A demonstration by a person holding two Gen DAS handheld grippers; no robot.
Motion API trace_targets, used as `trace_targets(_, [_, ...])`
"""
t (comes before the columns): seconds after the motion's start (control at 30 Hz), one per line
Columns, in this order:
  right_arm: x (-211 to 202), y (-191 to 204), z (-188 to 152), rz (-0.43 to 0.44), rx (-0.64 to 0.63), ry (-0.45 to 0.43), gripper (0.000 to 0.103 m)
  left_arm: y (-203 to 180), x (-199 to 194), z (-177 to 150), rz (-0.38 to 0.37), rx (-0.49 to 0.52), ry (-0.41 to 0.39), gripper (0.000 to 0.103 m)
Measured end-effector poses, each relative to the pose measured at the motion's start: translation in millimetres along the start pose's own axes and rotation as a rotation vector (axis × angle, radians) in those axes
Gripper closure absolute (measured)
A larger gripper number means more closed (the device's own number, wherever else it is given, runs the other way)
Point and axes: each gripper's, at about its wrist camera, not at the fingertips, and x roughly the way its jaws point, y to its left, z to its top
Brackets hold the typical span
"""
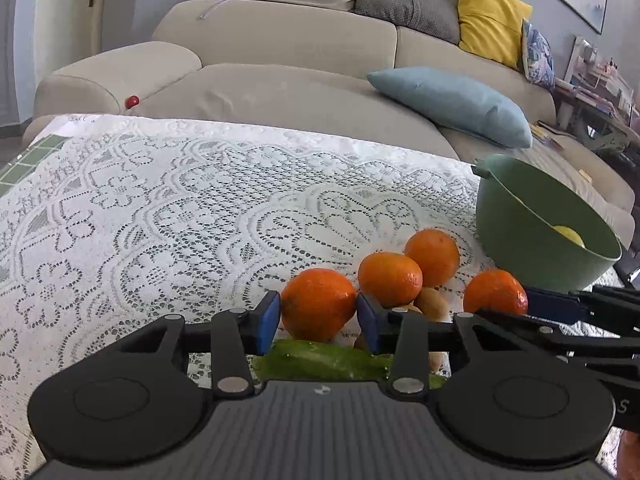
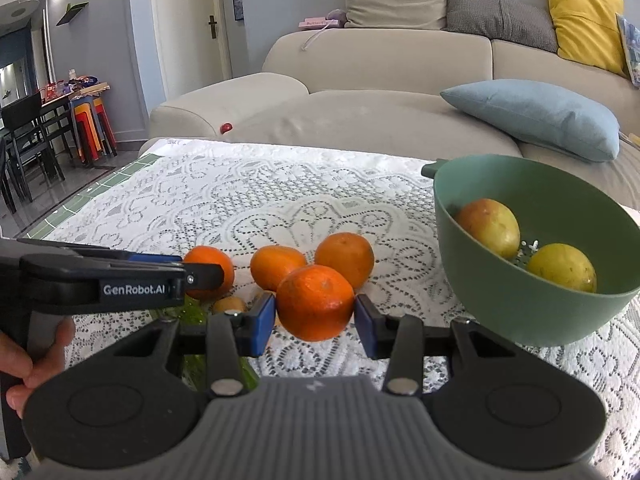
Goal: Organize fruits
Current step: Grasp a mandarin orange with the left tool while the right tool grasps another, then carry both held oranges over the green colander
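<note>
While both grippers work beside the green bowl, the scene reads thus:

Landmark: bowl [image 2: 536, 312], green, on the lace cloth [image 1: 160, 216], right of the fruit cluster.
Bowl contents: a red-yellow fruit [image 2: 490, 228] against the far-left wall; a yellow fruit [image 2: 560, 268] just right of it, near the bowl's bottom.
Left gripper [image 1: 318, 316]: blue pads on both sides of an orange [image 1: 318, 304], jaws closed on it; well left of the bowl.
Left gripper's orange: farthest of the oranges from the bowl; whether it is raised off the cloth cannot be told.
Right gripper [image 2: 315, 316]: jaws gripping a second orange [image 2: 315, 302], pads touching its two sides; just left of the bowl, below its rim.
Loose oranges: two [image 2: 278, 266] [image 2: 345, 260] on the cloth behind the right gripper's orange, left of the bowl, close to each other.
Kiwis: brown ones [image 1: 432, 302] among the oranges, left of the bowl, partly hidden; count unclear.
Green item [image 1: 320, 360]: on the cloth under the left gripper, farther from the bowl than the kiwis; what it is cannot be told.
Hand [image 2: 36, 360]: bare fingers on the left gripper's handle, far left of the bowl.
Sofa [image 1: 280, 52]: beige, beyond the table behind the bowl, with a blue cushion [image 1: 452, 104].
</note>
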Motion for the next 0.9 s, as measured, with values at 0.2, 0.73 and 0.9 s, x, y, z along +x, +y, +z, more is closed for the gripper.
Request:
trace_targets(0.2, [0, -3, -1, -0.005, 0.006, 0.002, 0.062, 0, 1, 1, 0.006, -0.015, -0.016, 0.058])
trace_targets(0.73, [-25, -6, 17, -0.018, -0.061, -0.093, 0.062, -13, -37, 24, -0.029, -0.045, -0.135, 0.059])
trace_targets(0.9, [-35, -11, 33, -0.031, -0.107, -0.126, 0.063, -31, -40, 40, -0.083, -0.06, -0.127, 0.059])
